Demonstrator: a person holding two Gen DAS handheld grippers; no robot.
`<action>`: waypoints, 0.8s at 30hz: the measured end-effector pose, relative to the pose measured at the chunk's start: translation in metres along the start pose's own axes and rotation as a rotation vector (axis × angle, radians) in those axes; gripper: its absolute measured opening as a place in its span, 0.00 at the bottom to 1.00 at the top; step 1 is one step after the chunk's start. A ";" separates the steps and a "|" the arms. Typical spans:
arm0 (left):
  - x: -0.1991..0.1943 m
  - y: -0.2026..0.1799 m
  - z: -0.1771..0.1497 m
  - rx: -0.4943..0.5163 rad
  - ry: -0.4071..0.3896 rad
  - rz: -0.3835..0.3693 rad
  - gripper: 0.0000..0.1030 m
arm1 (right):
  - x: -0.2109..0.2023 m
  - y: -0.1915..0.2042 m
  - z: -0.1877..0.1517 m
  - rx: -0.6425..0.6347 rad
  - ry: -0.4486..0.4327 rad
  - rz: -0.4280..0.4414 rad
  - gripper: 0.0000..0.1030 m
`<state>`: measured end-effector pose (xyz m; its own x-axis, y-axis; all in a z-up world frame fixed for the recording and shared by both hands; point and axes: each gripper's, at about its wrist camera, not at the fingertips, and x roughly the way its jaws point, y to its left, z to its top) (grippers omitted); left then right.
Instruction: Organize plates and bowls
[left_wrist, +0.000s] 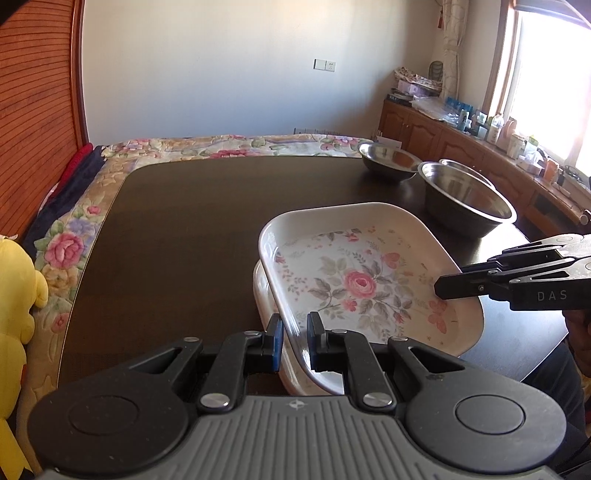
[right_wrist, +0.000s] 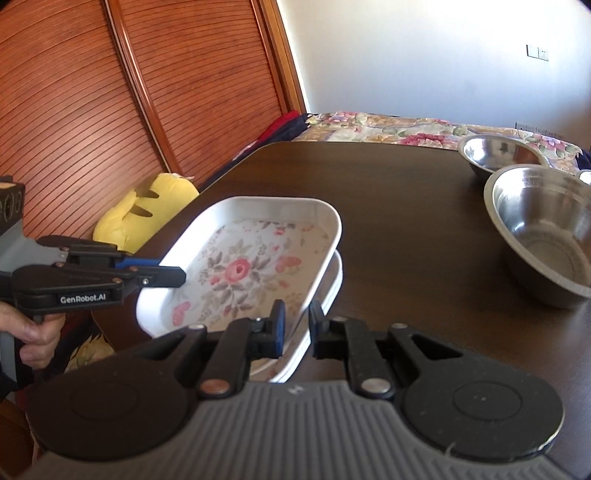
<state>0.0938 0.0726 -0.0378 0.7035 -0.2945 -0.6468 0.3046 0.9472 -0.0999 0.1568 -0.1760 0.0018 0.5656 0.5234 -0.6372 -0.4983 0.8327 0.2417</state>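
Note:
A white rectangular plate with a rose print (left_wrist: 362, 280) (right_wrist: 240, 269) is held tilted just above a second white plate (left_wrist: 264, 295) (right_wrist: 332, 291) on the dark table. My left gripper (left_wrist: 295, 341) (right_wrist: 162, 275) is shut on the upper plate's near-left rim. My right gripper (right_wrist: 297, 328) (left_wrist: 443, 286) is shut on its opposite rim. Three steel bowls stand at the far right: a large one (left_wrist: 465, 203) (right_wrist: 543, 232), a smaller one (left_wrist: 388, 160) (right_wrist: 498, 153), and a third (left_wrist: 461, 168) mostly hidden behind the large one.
The dark wooden table (left_wrist: 192, 229) sits on a floral bedspread (left_wrist: 229, 144). A yellow plush toy (left_wrist: 14, 295) lies at the left edge. A wooden sliding door (right_wrist: 110, 92) is on the left. A cluttered wooden cabinet (left_wrist: 480, 144) runs under the window.

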 end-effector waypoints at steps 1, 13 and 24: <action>0.001 0.000 0.000 -0.002 0.001 0.000 0.14 | 0.000 0.000 -0.001 -0.002 0.000 0.000 0.15; 0.001 -0.004 -0.008 0.025 -0.022 0.025 0.14 | 0.001 0.005 -0.005 -0.014 -0.011 -0.015 0.15; 0.003 -0.002 -0.009 0.017 -0.032 0.047 0.15 | 0.002 0.005 -0.006 -0.018 -0.021 -0.026 0.16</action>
<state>0.0897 0.0707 -0.0463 0.7372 -0.2536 -0.6263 0.2812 0.9580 -0.0569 0.1511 -0.1721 -0.0025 0.5921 0.5054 -0.6277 -0.4951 0.8427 0.2115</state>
